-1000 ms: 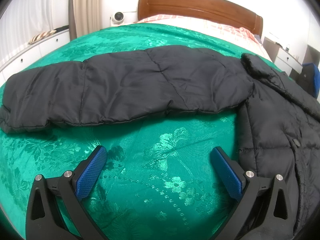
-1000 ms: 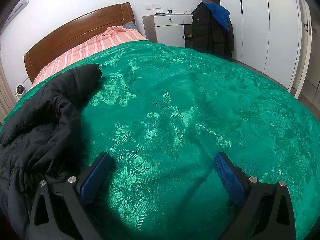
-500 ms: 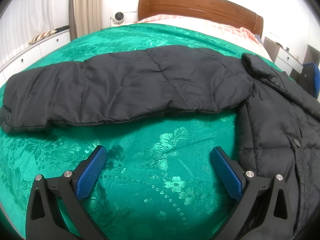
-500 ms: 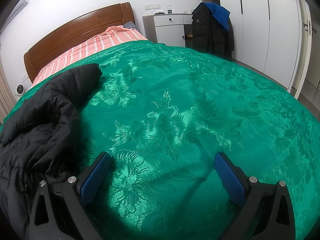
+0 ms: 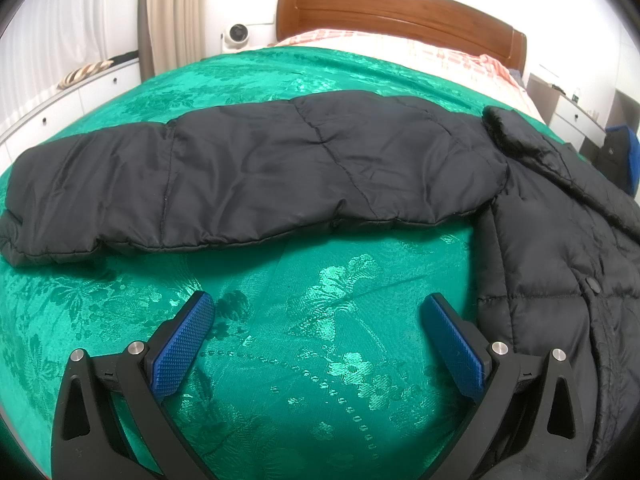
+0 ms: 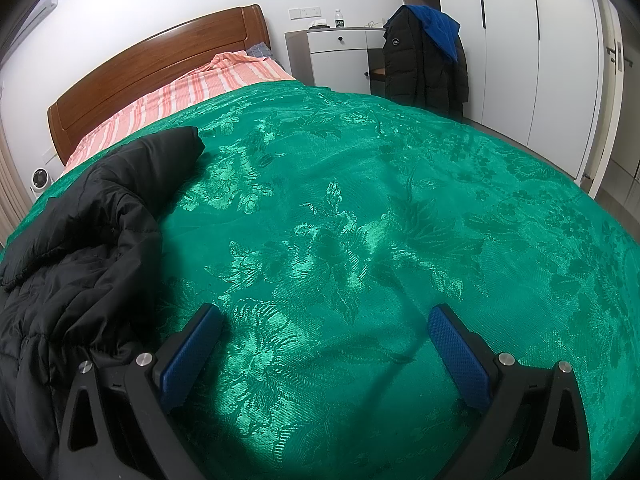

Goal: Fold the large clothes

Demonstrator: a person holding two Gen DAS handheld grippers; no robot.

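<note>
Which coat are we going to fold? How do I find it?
Find the big bed with the shiny green bedspread. Lying flat on it is a puffy black coat, with one long sleeve stretched straight out sideways. The other dark coat hangs upright by the white cupboards with something blue draped over it, so it is not that one.

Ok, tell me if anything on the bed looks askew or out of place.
Only the black jacket looks uneven: its left sleeve lies stretched flat across the green bedspread, while the other sleeve is bunched and doubled over near the body. No damage or spill shows.
</note>
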